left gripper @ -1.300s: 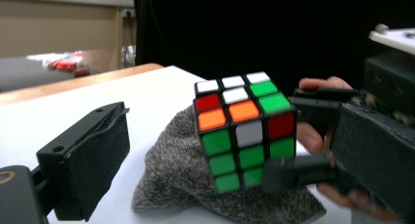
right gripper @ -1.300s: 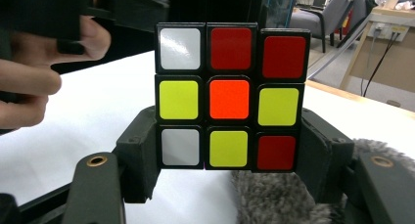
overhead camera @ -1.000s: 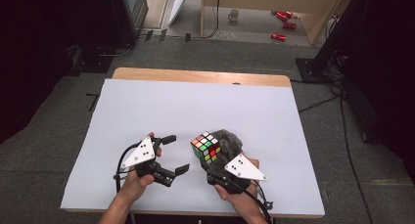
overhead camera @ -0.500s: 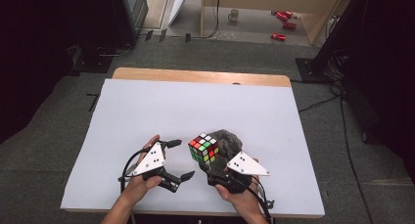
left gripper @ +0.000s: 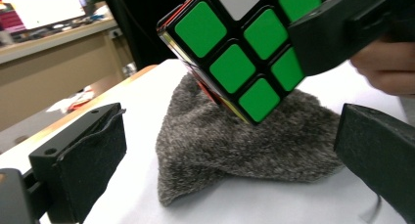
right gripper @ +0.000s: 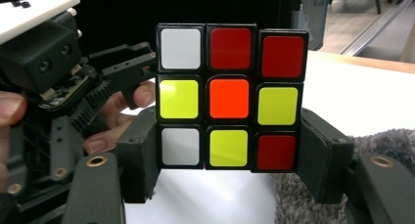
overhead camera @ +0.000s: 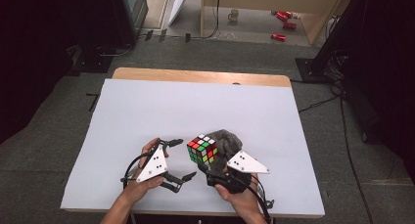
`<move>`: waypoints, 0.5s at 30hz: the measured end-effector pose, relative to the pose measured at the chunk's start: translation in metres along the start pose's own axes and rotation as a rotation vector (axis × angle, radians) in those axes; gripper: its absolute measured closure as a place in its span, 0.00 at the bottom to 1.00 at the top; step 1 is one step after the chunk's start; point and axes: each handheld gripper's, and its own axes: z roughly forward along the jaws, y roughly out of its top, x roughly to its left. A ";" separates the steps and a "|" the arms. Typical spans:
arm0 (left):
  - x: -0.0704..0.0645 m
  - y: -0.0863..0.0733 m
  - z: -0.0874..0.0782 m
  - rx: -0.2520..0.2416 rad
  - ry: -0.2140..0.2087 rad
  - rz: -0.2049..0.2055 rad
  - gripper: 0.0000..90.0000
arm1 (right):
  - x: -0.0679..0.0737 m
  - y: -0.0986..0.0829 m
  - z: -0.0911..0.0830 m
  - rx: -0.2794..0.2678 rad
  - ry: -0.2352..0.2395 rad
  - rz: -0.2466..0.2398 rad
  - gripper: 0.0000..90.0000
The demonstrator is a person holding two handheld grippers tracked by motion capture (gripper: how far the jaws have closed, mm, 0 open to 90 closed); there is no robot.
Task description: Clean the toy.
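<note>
the puzzle cube [overhead camera: 202, 148] is lifted off the white table [overhead camera: 147, 111] near its front edge, clamped by the right gripper [overhead camera: 211, 171], whose jaws press on two opposite faces at the cube's lowest layer, as the right gripper view shows. it looks like a light, rigid plastic thing with smooth, slick stickers, so the pads probably need firm squeeze, and since its layers can twist, a hold on one layer alone may let the rest swivel; gripping across the middle or across two layers seems safer to me. the left gripper [overhead camera: 179, 159] sits just beside the cube toward the left edge, its jaws spread wide apart and holding nothing, facing the green face. a grey fuzzy cloth [overhead camera: 229, 142] lies bunched on the table right under and behind the cube; in the left gripper view the cube's lower corner seems to touch it, though i cannot be sure. soft and limp, it could snag a jaw coming in low. the rest of the table is bare.
</note>
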 end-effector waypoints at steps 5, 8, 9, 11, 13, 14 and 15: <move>-0.001 0.002 0.000 -0.018 0.017 0.005 0.00 | 0.000 0.000 0.001 0.008 0.018 0.009 0.39; 0.000 0.002 0.000 -0.034 0.037 0.007 0.00 | -0.001 0.000 0.001 0.012 0.038 0.032 0.39; 0.001 0.002 0.000 -0.039 0.044 0.009 0.00 | -0.002 0.000 0.001 0.013 0.052 0.043 0.39; 0.001 0.002 0.000 -0.048 0.053 0.015 0.00 | -0.004 0.000 0.002 0.020 0.081 0.067 0.39; 0.001 0.002 0.000 -0.052 0.055 0.018 0.00 | -0.005 0.000 0.003 0.025 0.107 0.082 0.39; 0.001 0.002 0.000 -0.052 0.054 0.018 0.00 | -0.005 0.000 0.004 0.035 0.130 0.099 0.39; 0.001 0.002 0.000 -0.052 0.055 0.019 0.00 | -0.005 0.000 0.004 0.038 0.140 0.106 0.39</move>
